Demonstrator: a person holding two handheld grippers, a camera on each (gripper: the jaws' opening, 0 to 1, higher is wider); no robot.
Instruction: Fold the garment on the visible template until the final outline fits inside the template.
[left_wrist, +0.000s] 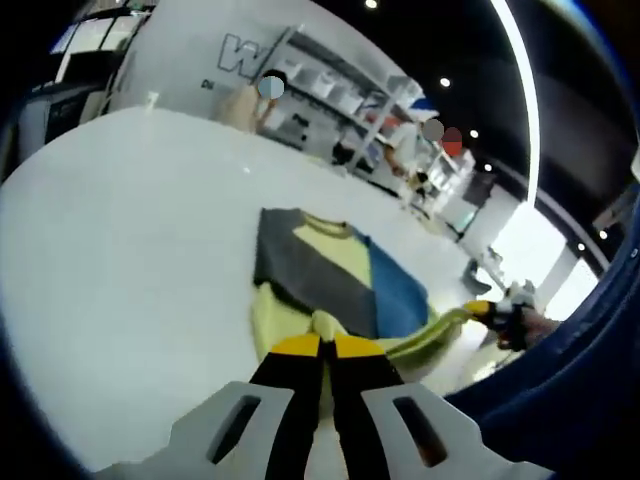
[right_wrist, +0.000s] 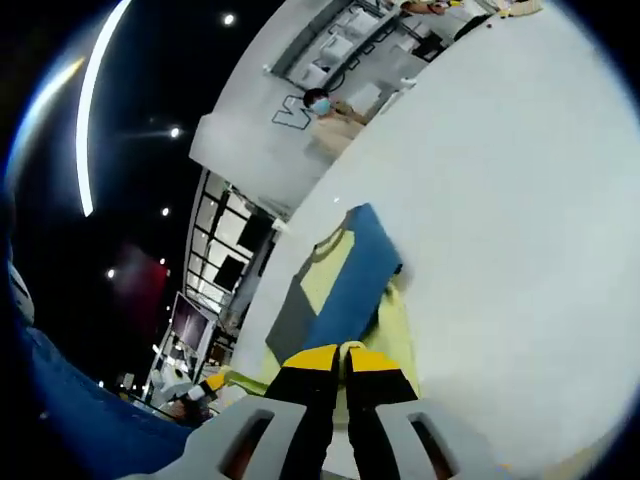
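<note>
Garment (left_wrist: 335, 280) cloth in grey, yellow and blue is seen spread on the white table (left_wrist: 120, 230) in the left gripper view, its near yellow hem pinched by the left gripper (left_wrist: 327, 346). In the right gripper view, the right gripper (right_wrist: 342, 354) is clamped on the yellow edge.

The right gripper (right_wrist: 343, 352) pinches the yellow hem of the garment (right_wrist: 340, 285) — apparently lifting it off the white table (right_wrist: 510, 200) ahead.
</note>
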